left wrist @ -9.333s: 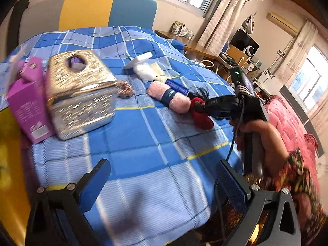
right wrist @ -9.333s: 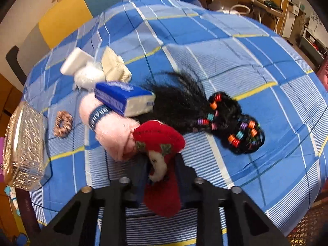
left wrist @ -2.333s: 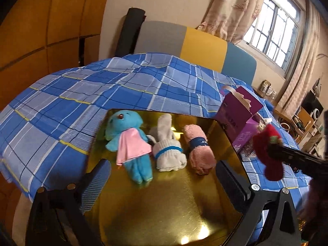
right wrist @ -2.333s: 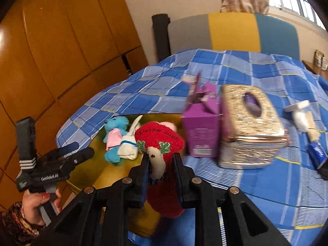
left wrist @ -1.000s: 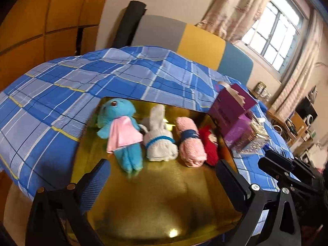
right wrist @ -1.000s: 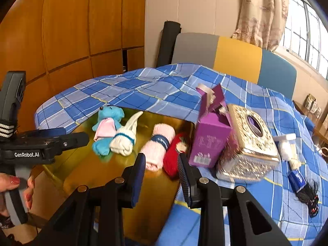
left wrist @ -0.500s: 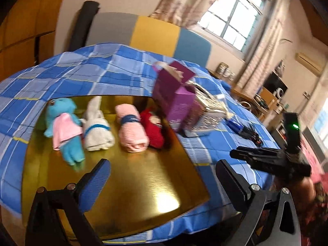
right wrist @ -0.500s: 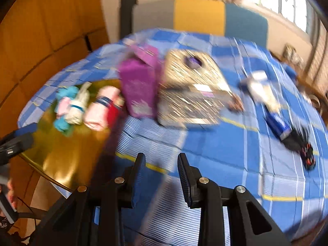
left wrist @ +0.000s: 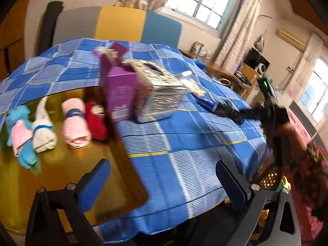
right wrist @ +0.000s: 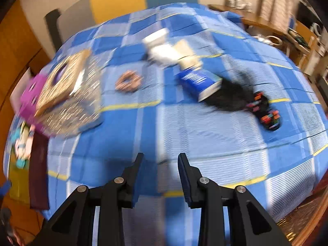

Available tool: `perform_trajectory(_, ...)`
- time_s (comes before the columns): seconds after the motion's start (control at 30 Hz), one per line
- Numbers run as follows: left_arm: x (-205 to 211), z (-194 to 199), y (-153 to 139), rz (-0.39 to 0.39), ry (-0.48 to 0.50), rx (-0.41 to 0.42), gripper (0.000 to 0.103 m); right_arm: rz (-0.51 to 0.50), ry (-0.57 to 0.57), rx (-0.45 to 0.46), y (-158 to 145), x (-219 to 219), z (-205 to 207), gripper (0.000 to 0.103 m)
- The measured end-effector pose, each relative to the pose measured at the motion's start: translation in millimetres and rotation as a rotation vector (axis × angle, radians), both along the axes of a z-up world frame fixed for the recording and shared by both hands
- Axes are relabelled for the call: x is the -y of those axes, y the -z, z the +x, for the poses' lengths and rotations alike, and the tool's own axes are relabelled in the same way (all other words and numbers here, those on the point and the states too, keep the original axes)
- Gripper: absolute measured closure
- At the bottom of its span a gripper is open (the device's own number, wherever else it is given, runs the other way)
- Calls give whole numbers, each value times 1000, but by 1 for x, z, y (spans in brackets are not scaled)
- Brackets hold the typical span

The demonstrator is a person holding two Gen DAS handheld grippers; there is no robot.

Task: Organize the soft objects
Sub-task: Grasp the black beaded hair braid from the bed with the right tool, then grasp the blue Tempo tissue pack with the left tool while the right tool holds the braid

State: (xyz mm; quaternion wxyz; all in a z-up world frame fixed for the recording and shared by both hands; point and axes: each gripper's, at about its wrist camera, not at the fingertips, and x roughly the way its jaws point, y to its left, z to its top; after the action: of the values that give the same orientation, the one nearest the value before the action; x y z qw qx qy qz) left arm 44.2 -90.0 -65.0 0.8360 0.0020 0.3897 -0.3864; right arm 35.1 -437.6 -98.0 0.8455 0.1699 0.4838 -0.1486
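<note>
On the gold tray (left wrist: 61, 170) lie a blue plush doll (left wrist: 20, 131), a white sock (left wrist: 42, 127), a pink rolled towel (left wrist: 74, 123) and a red plush (left wrist: 95, 121) in a row. My left gripper (left wrist: 164, 178) is open and empty above the tray's right edge. My right gripper (right wrist: 160, 164) is open and empty over the blue plaid cloth (right wrist: 205, 139); it shows in the left wrist view (left wrist: 237, 112) near the black hair piece (right wrist: 233, 98). A brown scrunchie (right wrist: 128, 81), a blue packet (right wrist: 197, 81) and white soft items (right wrist: 164, 51) lie on the cloth.
A purple box (left wrist: 121, 90) and a glittery tissue box (left wrist: 157, 90) stand beside the tray. A chair back (left wrist: 114, 24) is behind the table. Wooden furniture (left wrist: 242, 75) stands at the right. The right wrist view is motion-blurred.
The red plush was set on the tray beside the pink towel and released. My right gripper has swung right toward the hair piece. My left gripper has turned right.
</note>
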Motion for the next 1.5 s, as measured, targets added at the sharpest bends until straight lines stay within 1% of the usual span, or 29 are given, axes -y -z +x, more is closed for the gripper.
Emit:
perform_trajectory(0.03, 8, -3, -1, 2, 17, 0, 0, -22, 22, 5, -5, 13, 0, 64)
perform_trajectory(0.1, 22, -7, -3, 12, 47, 4, 0, -67, 57, 27, -16, 40, 3, 61)
perform_trajectory(0.17, 33, -10, -3, 20, 71, 4, 0, -120, 86, 41, -25, 69, 7, 49)
perform_trajectory(0.2, 40, -12, -3, 26, 82, 0, 0, -147, 96, 33, -25, 80, 10, 39)
perform_trajectory(0.23, 44, -13, -2, 30, 89, -4, 0, -182, 108, 14, -26, 96, 15, 38)
perform_trajectory(0.37, 64, -14, 2, 53, 111, -29, 0, -183, 162, -29, -14, 140, 26, 37)
perform_trajectory(0.5, 81, -13, 5, 70, 124, -39, 0, -162, 181, -71, 9, 162, 37, 38)
perform_trajectory(0.63, 95, -11, 5, 79, 130, -44, 0, -89, 198, -94, 33, 174, 43, 38)
perform_trajectory(0.73, 106, -9, 6, 78, 142, -55, 0, -1, 240, -59, 50, 178, 35, 37)
perform_trajectory(0.77, 110, -9, 7, 80, 145, -54, 0, 27, 233, -84, 57, 179, 35, 37)
perform_trajectory(0.8, 115, -9, 7, 83, 150, -56, 0, 27, 226, -105, 59, 178, 36, 37)
perform_trajectory(0.87, 125, -9, 8, 83, 166, -61, 0, 30, 222, -106, 60, 178, 35, 37)
perform_trajectory(0.9, 130, -8, 8, 83, 170, -60, 0, 40, 216, -104, 61, 178, 35, 38)
perform_trajectory(0.97, 141, -7, 9, 85, 181, -66, 0, 40, 203, -114, 62, 175, 36, 43)
perform_trajectory(1.0, 147, -6, 9, 84, 183, -69, 0, 27, 195, -119, 61, 174, 36, 49)
perform_trajectory(1.03, 153, -5, 9, 88, 180, -72, 0, 15, 182, -121, 61, 172, 37, 58)
perform_trajectory(1.1, 162, -1, 10, 97, 169, -82, 0, 6, 166, -130, 60, 169, 36, 63)
perform_trajectory(1.13, 168, 1, 10, 96, 166, -91, 0, -5, 159, -135, 59, 169, 36, 68)
perform_trajectory(1.2, 179, 4, 10, 98, 161, -100, 0, -14, 149, -132, 57, 168, 36, 70)
perform_trajectory(1.3, 197, 10, 11, 102, 156, -110, 0, -15, 178, -104, 50, 169, 29, 71)
perform_trajectory(1.4, 218, 20, 11, 108, 148, -124, 0, 4, 245, -26, 37, 180, 15, 71)
perform_trajectory(1.47, 233, 28, 11, 107, 140, -132, 0, 42, 304, 28, 32, 190, 4, 71)
perform_trajectory(1.5, 241, 31, 11, 115, 135, -135, 0, 48, 326, 39, 31, 195, 1, 71)
